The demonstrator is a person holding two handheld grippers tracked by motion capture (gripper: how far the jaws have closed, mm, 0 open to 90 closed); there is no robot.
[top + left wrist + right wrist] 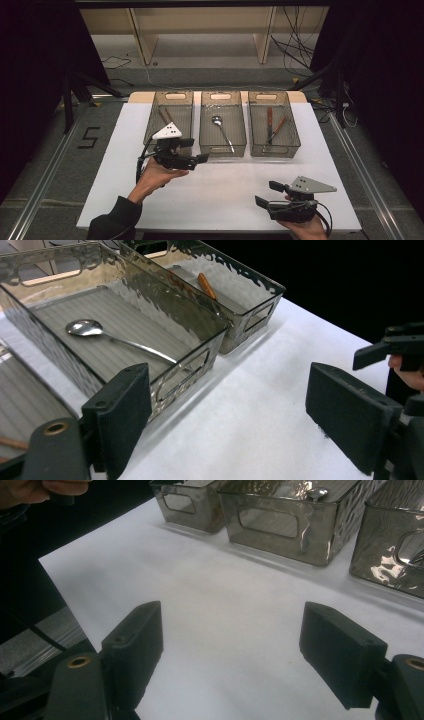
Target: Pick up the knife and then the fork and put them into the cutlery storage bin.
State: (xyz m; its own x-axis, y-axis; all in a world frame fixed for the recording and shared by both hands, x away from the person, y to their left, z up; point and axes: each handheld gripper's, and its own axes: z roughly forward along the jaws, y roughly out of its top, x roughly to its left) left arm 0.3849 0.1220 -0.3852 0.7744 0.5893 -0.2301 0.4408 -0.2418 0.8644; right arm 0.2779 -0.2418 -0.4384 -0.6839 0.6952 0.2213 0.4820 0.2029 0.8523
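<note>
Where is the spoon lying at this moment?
In the high view, the spoon lies inside the middle bin of three, its bowl toward the far end, just beyond the open left gripper.

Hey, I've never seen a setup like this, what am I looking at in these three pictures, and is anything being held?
There is no robot here. A person holds a hand tool with two black jaws in each hand: the left gripper and the right gripper. The high view looks down on a white table. The other two pictures come from cameras riding on each gripper, looking out between its jaws.

Three clear bins stand in a row. The middle bin holds a metal spoon. The right bin holds two utensils with brown handles; the left bin holds something brownish that I cannot identify.

Both grippers are open and hold nothing.
</note>
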